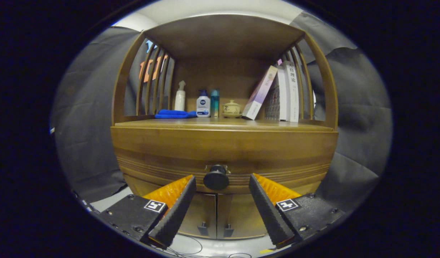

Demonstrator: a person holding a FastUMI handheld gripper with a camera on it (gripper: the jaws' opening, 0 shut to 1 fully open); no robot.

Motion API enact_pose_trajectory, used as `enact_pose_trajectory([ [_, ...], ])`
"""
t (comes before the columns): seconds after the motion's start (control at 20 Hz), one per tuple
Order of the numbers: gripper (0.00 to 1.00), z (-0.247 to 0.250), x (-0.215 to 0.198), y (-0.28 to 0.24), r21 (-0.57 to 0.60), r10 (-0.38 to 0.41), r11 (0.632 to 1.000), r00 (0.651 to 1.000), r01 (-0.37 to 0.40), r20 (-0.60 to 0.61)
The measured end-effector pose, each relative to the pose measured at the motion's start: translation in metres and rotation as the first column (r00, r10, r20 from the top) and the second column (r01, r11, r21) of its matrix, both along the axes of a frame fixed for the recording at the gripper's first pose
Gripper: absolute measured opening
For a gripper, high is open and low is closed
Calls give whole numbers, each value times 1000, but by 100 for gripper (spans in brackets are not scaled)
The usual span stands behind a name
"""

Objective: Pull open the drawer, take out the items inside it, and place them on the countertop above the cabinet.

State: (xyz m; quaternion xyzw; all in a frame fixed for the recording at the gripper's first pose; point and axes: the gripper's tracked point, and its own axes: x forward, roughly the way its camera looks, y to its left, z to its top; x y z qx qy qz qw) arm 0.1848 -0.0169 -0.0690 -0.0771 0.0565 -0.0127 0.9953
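A wooden cabinet faces me, its drawer front point(223, 148) closed flush under the countertop point(223, 124). A round dark knob point(216, 178) sticks out from the middle of the drawer. My gripper point(222, 181) is open, with one fingertip on each side of the knob and a gap on both sides; neither finger touches it. The inside of the drawer is hidden.
On the countertop stand a blue cloth point(175, 114), a white spray bottle point(180, 96), a white bottle point(203, 104), a teal bottle point(214, 103), a small lidded pot point(231, 108) and leaning books point(277, 94). Two lower cabinet doors point(216, 215) sit beneath the drawer. Slatted side rails flank the shelf.
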Motion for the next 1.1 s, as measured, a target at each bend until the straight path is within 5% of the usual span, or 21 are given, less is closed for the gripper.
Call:
enact_pose_trajectory([
  [0.25,97,-3,21,4,-14,-10,1000,1000,9,-8],
  [0.5,74,-15,31,5,-51,-45,998,999,43,-24],
  [1.1,44,-15,32,-5,-23,-69,997,998,69,-14],
])
